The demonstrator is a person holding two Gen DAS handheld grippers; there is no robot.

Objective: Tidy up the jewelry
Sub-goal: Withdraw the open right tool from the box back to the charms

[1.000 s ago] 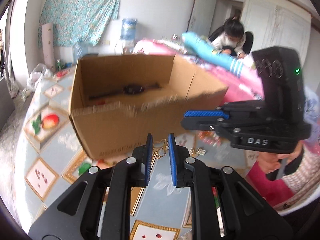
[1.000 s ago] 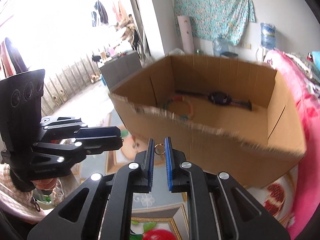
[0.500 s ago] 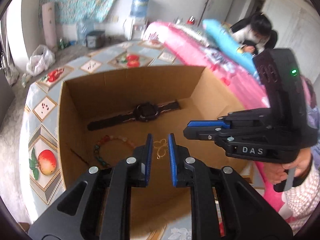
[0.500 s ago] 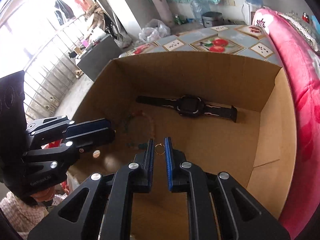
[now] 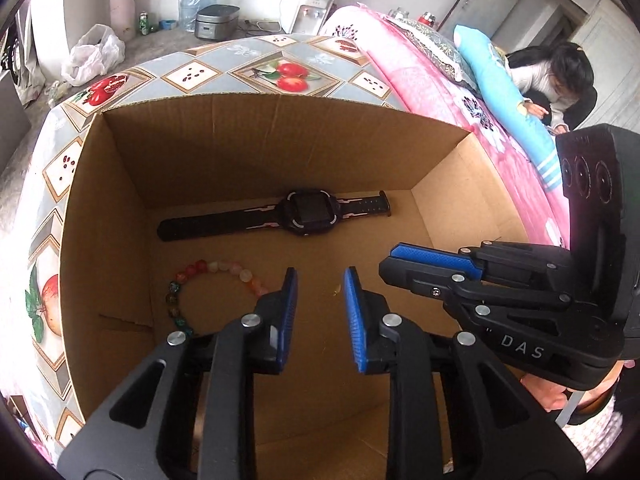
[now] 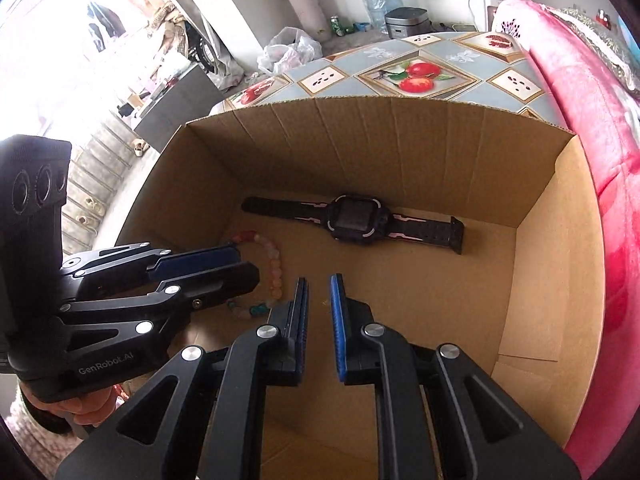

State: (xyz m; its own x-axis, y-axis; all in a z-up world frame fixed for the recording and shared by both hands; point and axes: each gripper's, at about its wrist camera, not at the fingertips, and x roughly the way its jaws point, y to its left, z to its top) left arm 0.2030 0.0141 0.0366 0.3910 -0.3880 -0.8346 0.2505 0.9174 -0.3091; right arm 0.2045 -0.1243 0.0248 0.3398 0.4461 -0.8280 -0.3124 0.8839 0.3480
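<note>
An open cardboard box (image 5: 280, 140) (image 6: 552, 248) stands on the table. On its floor lie a black watch (image 5: 308, 214) (image 6: 356, 224) and a coloured bead bracelet (image 5: 188, 280) (image 6: 274, 268). My left gripper (image 5: 320, 292) hovers over the box interior, open and empty. My right gripper (image 6: 319, 300) hovers beside it over the box, slightly open and empty. A tiny gold speck (image 5: 333, 291) shows on the box floor between the left gripper's fingers. The right gripper also shows in the left wrist view (image 5: 432, 264), and the left gripper in the right wrist view (image 6: 200, 264).
The table has a fruit-patterned cloth (image 5: 280, 68) (image 6: 416, 76). A pink bed (image 5: 420, 64) (image 6: 580, 92) runs along the right. A person (image 5: 552, 76) sits at the back right. Bags and a rice cooker (image 5: 216, 26) stand on the floor behind.
Both grippers moved from in front of the box to over its inside. The left one let go of a gold chain and the right one a gold ring; both opened.
</note>
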